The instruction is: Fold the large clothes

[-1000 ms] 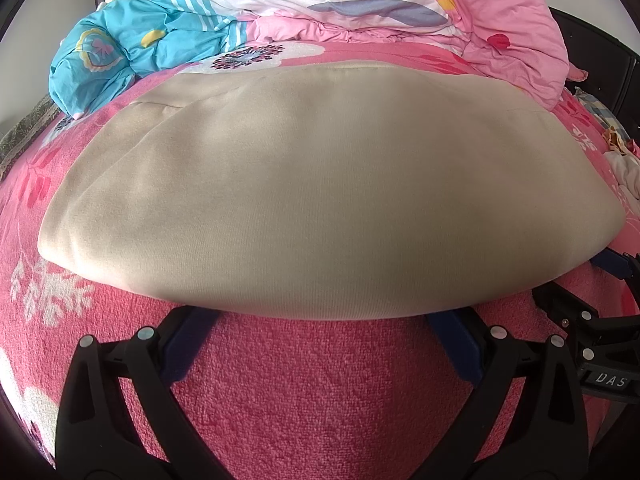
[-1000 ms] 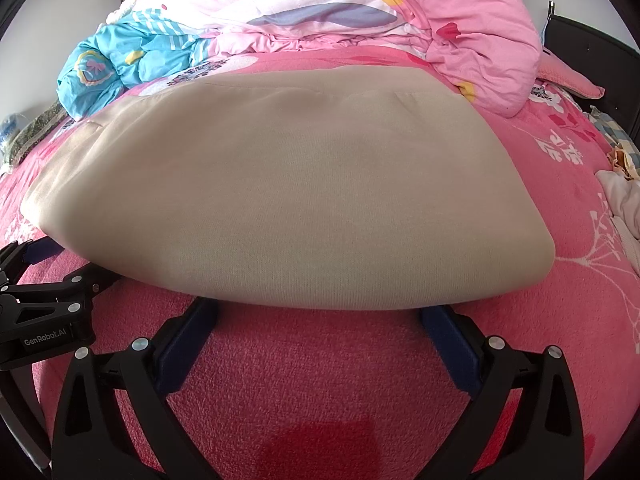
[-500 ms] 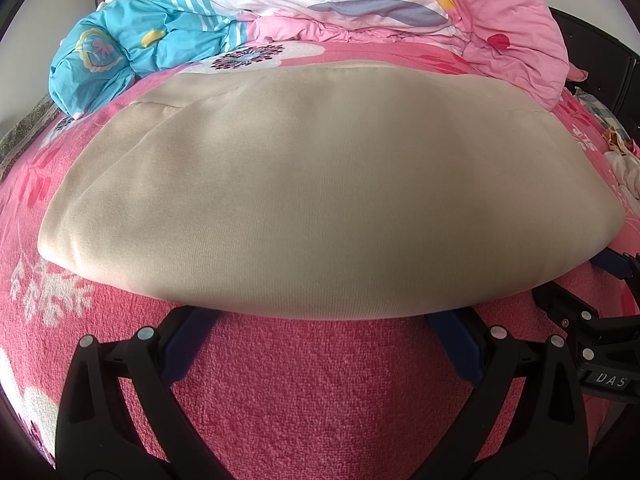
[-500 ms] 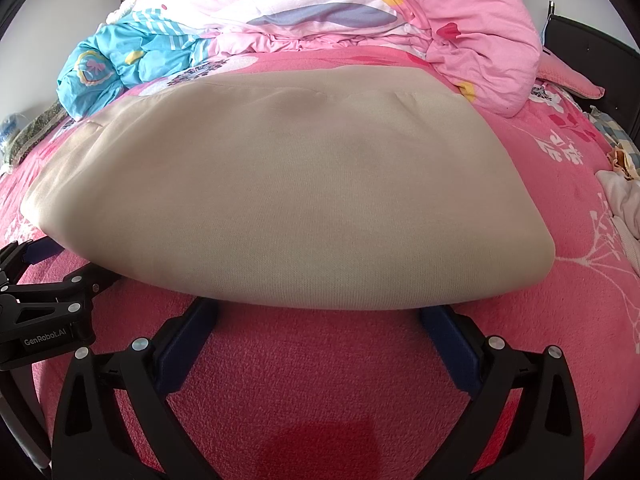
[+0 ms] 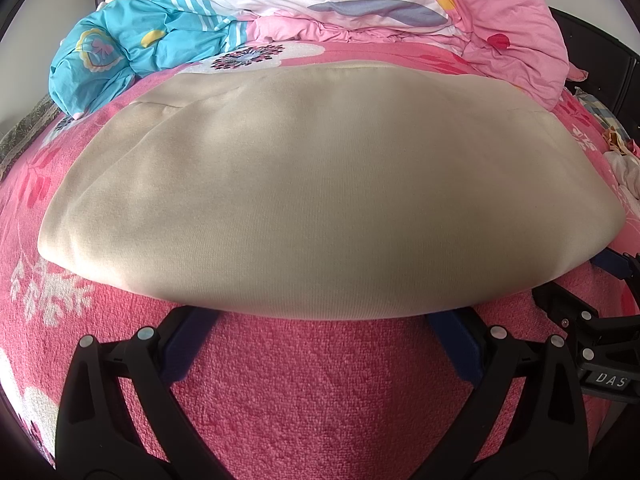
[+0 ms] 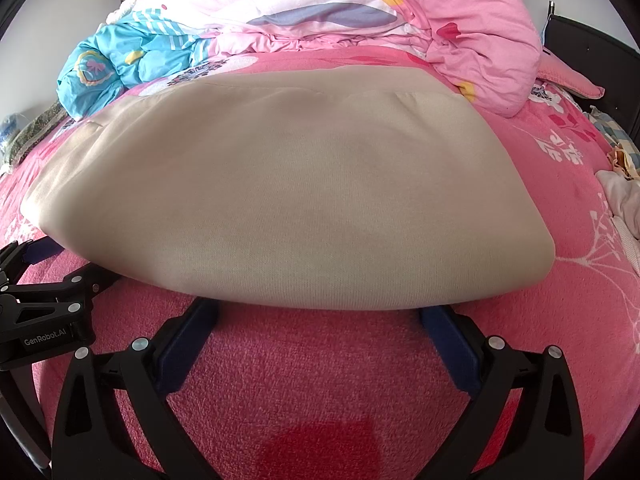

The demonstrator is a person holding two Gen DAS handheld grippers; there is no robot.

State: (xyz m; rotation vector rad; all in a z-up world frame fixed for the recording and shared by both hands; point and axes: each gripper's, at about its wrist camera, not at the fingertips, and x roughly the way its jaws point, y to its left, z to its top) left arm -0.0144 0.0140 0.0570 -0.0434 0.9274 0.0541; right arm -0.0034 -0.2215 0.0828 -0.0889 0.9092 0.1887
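Both set low and close at the near edge of the beige folded garment, facing across it toward the heaped pink quilt. Left wrist view toward the garment's left end, right wrist view toward its right end. Shared: garment, quilt, blue bedding.

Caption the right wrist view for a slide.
Open right tool at the near edge of a folded beige garment on a pink floral blanket, left tool alongside.
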